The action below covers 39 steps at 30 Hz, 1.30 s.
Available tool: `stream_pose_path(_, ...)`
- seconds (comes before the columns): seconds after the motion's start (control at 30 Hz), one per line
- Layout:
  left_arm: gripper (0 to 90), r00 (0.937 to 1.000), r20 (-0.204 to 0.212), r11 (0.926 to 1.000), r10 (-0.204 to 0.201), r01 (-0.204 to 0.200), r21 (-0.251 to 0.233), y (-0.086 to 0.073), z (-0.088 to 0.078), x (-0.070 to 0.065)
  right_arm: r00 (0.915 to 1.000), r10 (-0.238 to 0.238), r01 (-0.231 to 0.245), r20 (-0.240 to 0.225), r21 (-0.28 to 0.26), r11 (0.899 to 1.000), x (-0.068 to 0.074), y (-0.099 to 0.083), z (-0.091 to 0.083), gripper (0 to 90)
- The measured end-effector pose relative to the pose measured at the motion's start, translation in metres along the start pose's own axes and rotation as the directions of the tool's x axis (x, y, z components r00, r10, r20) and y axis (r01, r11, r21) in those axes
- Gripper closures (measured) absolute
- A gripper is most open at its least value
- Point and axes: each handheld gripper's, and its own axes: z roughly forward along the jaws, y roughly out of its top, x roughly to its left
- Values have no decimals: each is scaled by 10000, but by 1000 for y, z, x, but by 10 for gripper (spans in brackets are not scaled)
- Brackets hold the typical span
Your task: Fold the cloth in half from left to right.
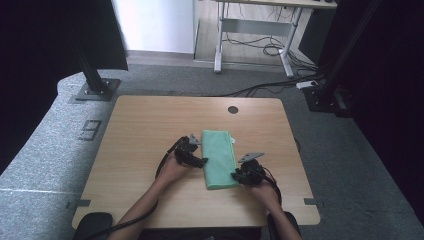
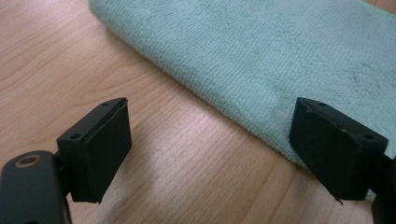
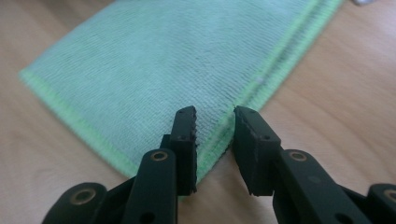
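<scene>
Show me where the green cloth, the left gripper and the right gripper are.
green cloth [image 1: 219, 157], high view, middle of its top face.
left gripper [image 2: 210, 144], left gripper view, midway between its open fingertips.
right gripper [image 3: 215, 122], right gripper view, midway between its fingertips, over the cloth's stitched edge.

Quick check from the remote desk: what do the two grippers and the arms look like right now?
Both are black. The left gripper and right gripper each carry a grey three-cornered plate on top and trail a black cable. The jaws end in flat, rectangular black pads fixed with small screws, with brass-coloured pivot rivets on the links. The forearms are bare, without sleeves.
</scene>
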Motion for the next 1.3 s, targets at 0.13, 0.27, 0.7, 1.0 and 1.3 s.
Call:
stream_pose_path(0.13, 132, 10000, -32, 9999, -1, 0, -144, 0, -1, 0, 9991, 284, -273, 315, -360, 9990, -11, 12, -1, 667)
stream_pose_path(0.27, 137, 9999, 48, 9996, -128, 129, -234, 1, 0, -1, 9967, 696, -674, 411, -543, 9963, -30, 30, 9, 709)
stream_pose_path(0.7, 140, 9989, 177, 9985, -443, 448, -305, -3, 5, 0, 9928, 1145, -1140, 362, -160, 9934, -42, 49, 40, 810)
stream_pose_path(1.0, 143, 9992, 211, 9963, -349, 364, -781, 8, -6, -1, 9957, 773, -726, 502, -895, 9933, -34, 59, 17, 866)
stream_pose_path(1.3, 142, 9999, -25, 9996, -170, 170, -225, 2, 4, -4, 9929, 1005, -979, 628, -432, 9943, -42, 53, 24, 739)
